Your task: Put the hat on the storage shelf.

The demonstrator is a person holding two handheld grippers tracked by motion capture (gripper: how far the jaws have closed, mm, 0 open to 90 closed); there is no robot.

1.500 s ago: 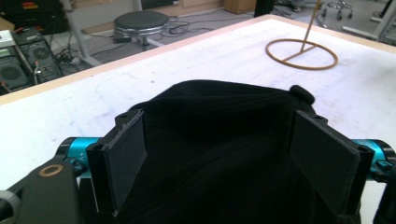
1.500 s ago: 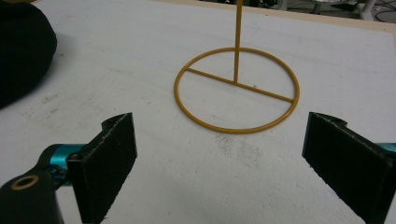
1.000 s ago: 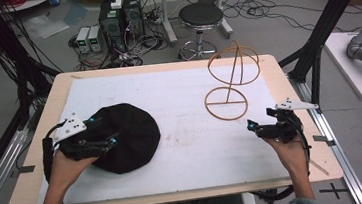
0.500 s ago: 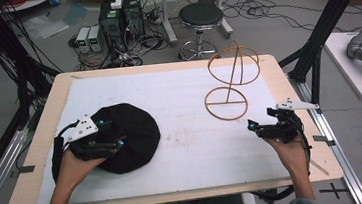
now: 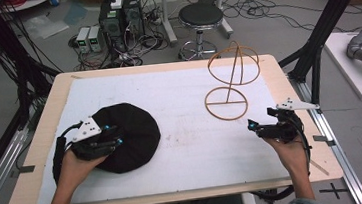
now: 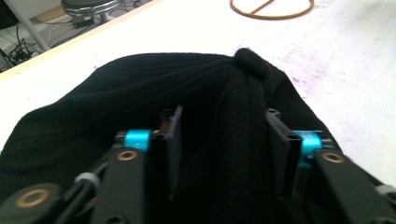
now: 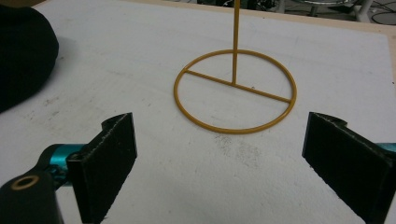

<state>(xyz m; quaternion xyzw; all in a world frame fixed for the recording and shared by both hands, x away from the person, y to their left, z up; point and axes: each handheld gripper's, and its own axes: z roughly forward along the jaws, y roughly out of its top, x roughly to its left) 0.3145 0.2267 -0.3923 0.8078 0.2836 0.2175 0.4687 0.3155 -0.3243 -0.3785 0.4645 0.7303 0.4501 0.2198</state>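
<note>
**Gripping one black hat beside one wire stand**

Pressing down on the near-left part of the white table mat (image 5: 179,107), the left gripper (image 5: 106,139) is straddling a raised fold of the single black knitted hat (image 5: 131,132); in the left gripper view its two jaws are sitting partly apart with cloth bunched between them, though whether they are pinching it tight I cannot tell. The right gripper (image 5: 254,127) is hovering at the near-right edge, its two jaws spread wide and holding nothing. One yellow wire hat stand (image 5: 227,102) is standing far-right, well apart from the hat, just ahead of the right gripper.
</note>
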